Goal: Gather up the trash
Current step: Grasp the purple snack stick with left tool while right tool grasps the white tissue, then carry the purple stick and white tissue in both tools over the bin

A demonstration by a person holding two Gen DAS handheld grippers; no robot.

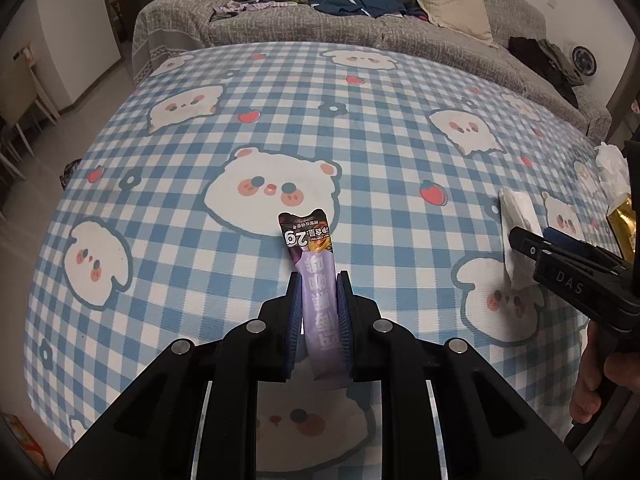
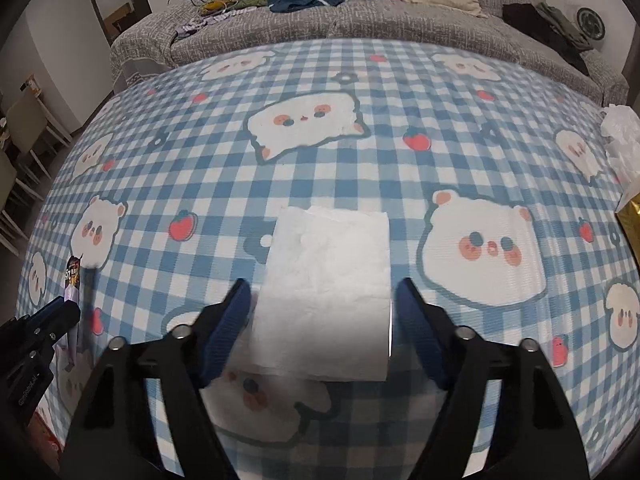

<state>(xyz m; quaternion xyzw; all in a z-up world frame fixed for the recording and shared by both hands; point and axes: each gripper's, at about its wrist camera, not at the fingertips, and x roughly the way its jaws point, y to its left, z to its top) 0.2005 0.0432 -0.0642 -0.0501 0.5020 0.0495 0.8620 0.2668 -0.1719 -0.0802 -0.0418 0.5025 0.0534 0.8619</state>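
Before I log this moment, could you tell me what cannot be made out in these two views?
- Gold packet, left wrist view: cut off by the right edge and the right tool.
- Purple wrapper: lower end hidden by the left tool.
- Tissue, right wrist view: blurred; pad contact unclear.

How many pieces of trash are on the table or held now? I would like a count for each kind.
Snack wrapper, purple, held in the left gripper: 1
Flat white tissue, between the right gripper fingers: 1
Crumpled white tissue, at the table's right edge: 1
Gold packet, partly hidden: 1
Total: 4
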